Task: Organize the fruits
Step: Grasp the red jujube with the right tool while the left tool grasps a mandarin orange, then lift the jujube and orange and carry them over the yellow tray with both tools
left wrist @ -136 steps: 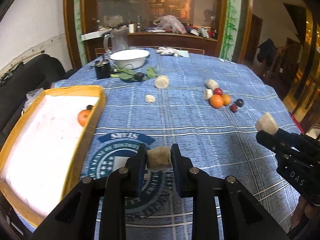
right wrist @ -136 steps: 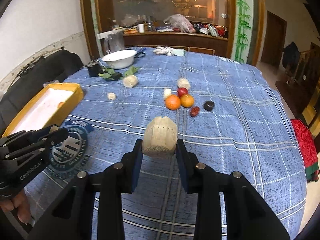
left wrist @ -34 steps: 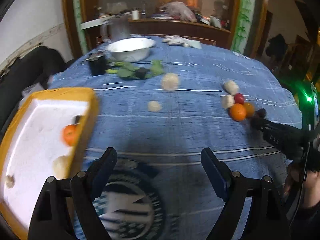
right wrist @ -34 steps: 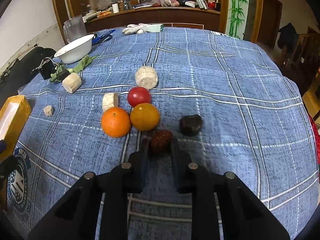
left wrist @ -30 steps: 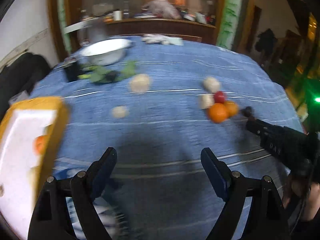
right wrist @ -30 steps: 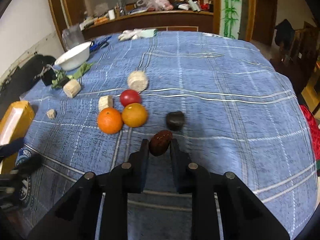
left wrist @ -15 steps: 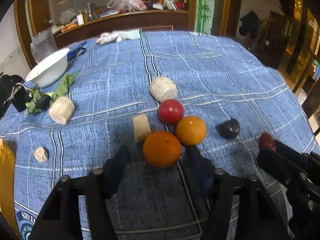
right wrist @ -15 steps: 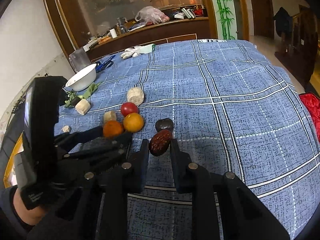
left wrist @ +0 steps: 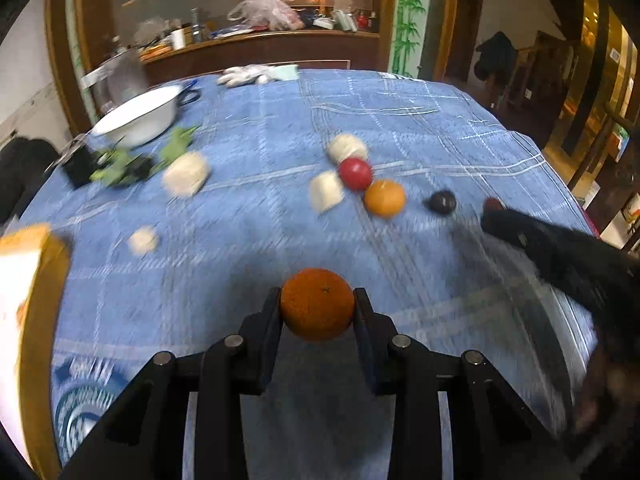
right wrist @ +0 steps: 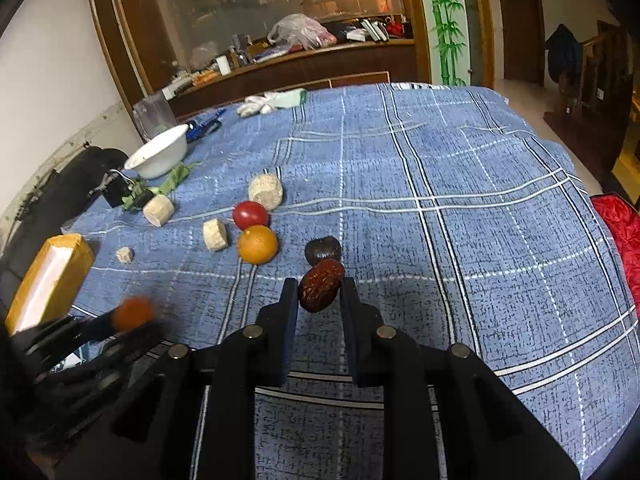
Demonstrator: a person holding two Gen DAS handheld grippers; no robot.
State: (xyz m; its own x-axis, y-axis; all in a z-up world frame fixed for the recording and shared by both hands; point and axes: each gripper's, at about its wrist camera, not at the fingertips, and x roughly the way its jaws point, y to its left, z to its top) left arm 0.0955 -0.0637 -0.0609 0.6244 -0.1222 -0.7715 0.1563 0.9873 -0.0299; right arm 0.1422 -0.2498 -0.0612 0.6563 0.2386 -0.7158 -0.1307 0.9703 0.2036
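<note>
- Right wrist view: the blue checked tablecloth [right wrist: 460,184] fills the scene, and the yellow-rimmed box [right wrist: 48,280] waits at the far left edge.
- Left gripper [left wrist: 317,307] is clamped on an orange [left wrist: 317,304], held clear above the cloth, jaws pressing its widest part. Firm rind, fairly heavy and round, so I'd expect it to roll if set down carelessly.
- Loose on the cloth: a second orange [right wrist: 257,244] touching a red tomato-like fruit [right wrist: 250,215], pale cut chunks [right wrist: 215,234] beside them, a dark round fruit [right wrist: 322,249] just right.
- Right gripper [right wrist: 319,294] pinches a wrinkled red date [right wrist: 321,285] across its middle. Light and leathery, a gentle squeeze should do.
</note>
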